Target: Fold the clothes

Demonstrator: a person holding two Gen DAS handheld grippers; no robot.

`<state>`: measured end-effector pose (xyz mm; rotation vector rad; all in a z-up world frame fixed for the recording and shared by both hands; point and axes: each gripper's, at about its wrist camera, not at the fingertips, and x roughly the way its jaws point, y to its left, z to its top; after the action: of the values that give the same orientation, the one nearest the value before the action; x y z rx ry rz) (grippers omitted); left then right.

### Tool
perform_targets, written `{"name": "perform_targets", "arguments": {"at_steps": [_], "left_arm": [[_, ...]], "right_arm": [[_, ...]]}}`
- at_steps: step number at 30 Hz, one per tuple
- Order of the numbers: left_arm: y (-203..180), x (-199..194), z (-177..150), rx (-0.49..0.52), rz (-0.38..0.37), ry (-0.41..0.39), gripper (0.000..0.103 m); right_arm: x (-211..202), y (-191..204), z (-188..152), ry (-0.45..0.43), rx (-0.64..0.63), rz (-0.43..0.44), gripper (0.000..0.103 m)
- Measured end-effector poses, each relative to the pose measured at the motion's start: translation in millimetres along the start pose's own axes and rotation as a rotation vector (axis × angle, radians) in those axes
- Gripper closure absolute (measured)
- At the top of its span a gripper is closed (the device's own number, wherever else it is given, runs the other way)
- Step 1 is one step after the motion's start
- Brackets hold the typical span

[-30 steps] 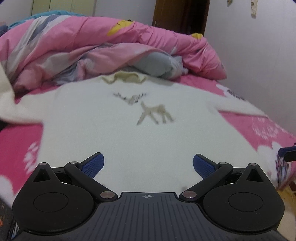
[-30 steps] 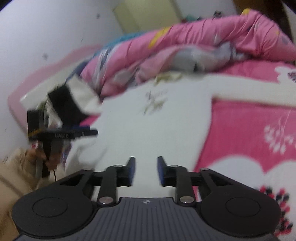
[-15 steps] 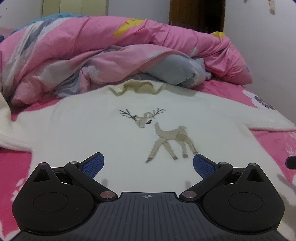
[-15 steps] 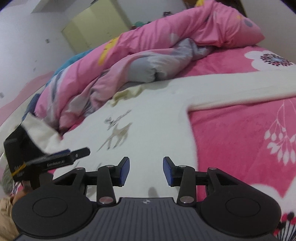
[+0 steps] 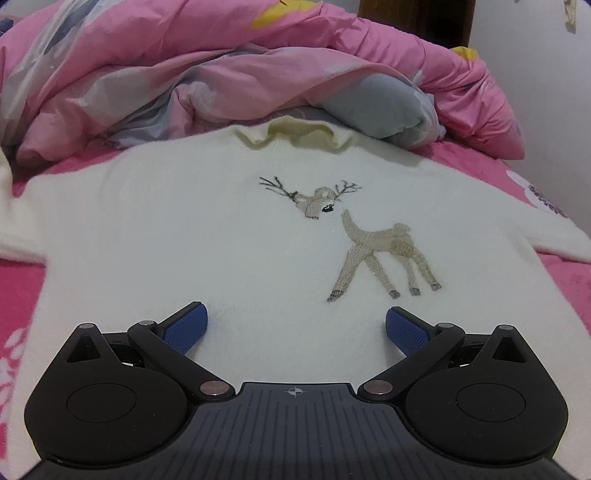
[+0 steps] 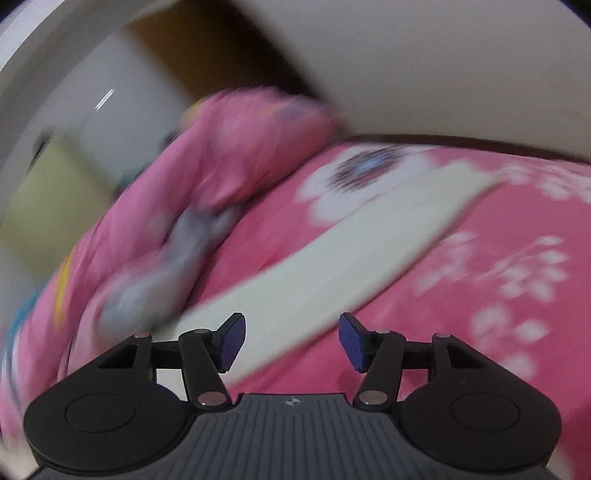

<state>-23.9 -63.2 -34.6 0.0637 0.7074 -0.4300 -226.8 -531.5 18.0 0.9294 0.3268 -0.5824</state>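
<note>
A cream sweater with a stitched deer lies flat, front up, on the pink bed, collar at the far end. My left gripper hovers over the sweater's lower body, open wide, nothing between its blue pads. In the blurred right wrist view, the sweater's right sleeve stretches out diagonally across the pink flowered sheet. My right gripper is open just above the sleeve's near part, holding nothing.
A crumpled pink and grey duvet is heaped at the far end of the bed, right behind the collar, and shows as the duvet in the right wrist view. A white wall stands on the right, a dark door behind.
The left gripper moved closer over the sweater's body. The right gripper swung right from the body to the outstretched sleeve and opened wider; its view is now motion-blurred.
</note>
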Motion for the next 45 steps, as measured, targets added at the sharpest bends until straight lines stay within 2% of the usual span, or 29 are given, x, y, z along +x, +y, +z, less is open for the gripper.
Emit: {"name": "perform_targets", "arguments": {"at_steps": [3, 6, 8, 12, 20, 22, 23, 24, 26, 32, 41, 45], "left_arm": [[0, 1, -1, 0.001, -0.001, 0.000, 0.000], [1, 3, -1, 0.003, -0.002, 0.000, 0.000], [1, 4, -2, 0.004, -0.003, 0.000, 0.000], [1, 5, -2, 0.006, -0.003, -0.002, 0.000], [0, 6, -4, 0.012, 0.000, -0.008, 0.000], [0, 6, -4, 0.013, 0.001, -0.009, 0.000], [0, 6, -4, 0.014, 0.002, -0.010, 0.000], [-1, 6, -5, 0.015, 0.002, -0.011, 0.000], [-1, 6, -5, 0.016, 0.003, -0.012, 0.000], [0, 6, -5, 0.016, 0.001, -0.014, 0.000], [1, 5, -5, 0.014, -0.004, -0.016, 0.000], [2, 5, -5, 0.012, -0.007, -0.016, 0.000]], "right_arm": [[12, -44, 28, -0.058, 0.186, -0.063, 0.044], [21, -73, 47, -0.107, 0.239, -0.141, 0.045], [28, -87, 56, -0.125, 0.257, -0.172, 0.046], [44, -100, 67, -0.139, 0.263, -0.191, 0.054], [75, -111, 82, -0.148, 0.254, -0.198, 0.056], [81, -114, 85, -0.155, 0.256, -0.200, 0.064], [81, -115, 86, -0.162, 0.260, -0.201, 0.077], [79, -115, 86, -0.172, 0.263, -0.190, 0.090], [74, -115, 87, -0.193, 0.269, -0.163, 0.094], [54, -82, 88, -0.247, 0.180, -0.049, 0.096], [31, 13, 77, -0.194, 0.036, 0.203, 0.096], [30, 68, 59, -0.121, -0.034, 0.326, 0.096]]}}
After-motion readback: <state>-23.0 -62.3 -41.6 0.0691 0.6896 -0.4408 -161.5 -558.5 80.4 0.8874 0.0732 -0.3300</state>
